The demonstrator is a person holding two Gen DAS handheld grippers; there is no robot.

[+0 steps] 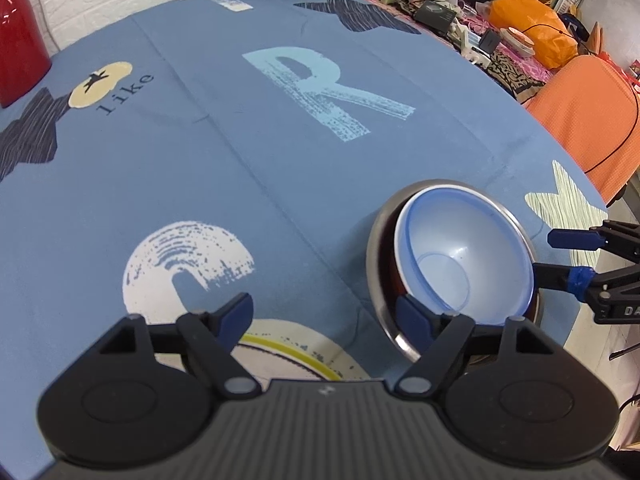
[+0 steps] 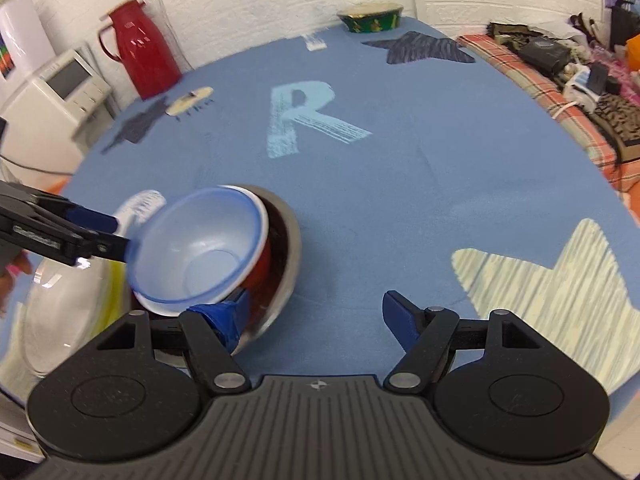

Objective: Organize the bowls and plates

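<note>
A: What's the state of the stack?

B: A translucent blue plastic bowl [image 1: 466, 252] sits tilted in a red bowl with a white rim [image 2: 262, 258], and both nest in a stainless steel bowl [image 1: 378, 264] on the blue-clothed table [image 1: 240, 168], near its front right part. Beside them lies a yellow-rimmed plate [image 1: 296, 354], and in the right wrist view a clear glass plate [image 2: 56, 312] shows there too.

A: And the tongs?

B: The left tongs [image 1: 326, 318] are spread wide, gripping nothing; one blue pad reaches over the steel rim, beside the blue bowl. The right tongs [image 2: 316, 314] gape as well, empty, one pad close against the steel bowl's outer wall. I cannot tell whether either pad touches.

A: How will the bowls handle?

B: The blue one looks thin and light, likely flexible at the lip and slick, so it could skid or pop out under a hard pinch. The steel one is stiff and smooth; it may slide on the cloth. The glass plate I'd judge fragile.

A: Where to grip?

B: At the rim, one pad inside and one outside. The blue bowl isn't seated level, so I'd press it down gently or lift it by its raised edge.
</note>
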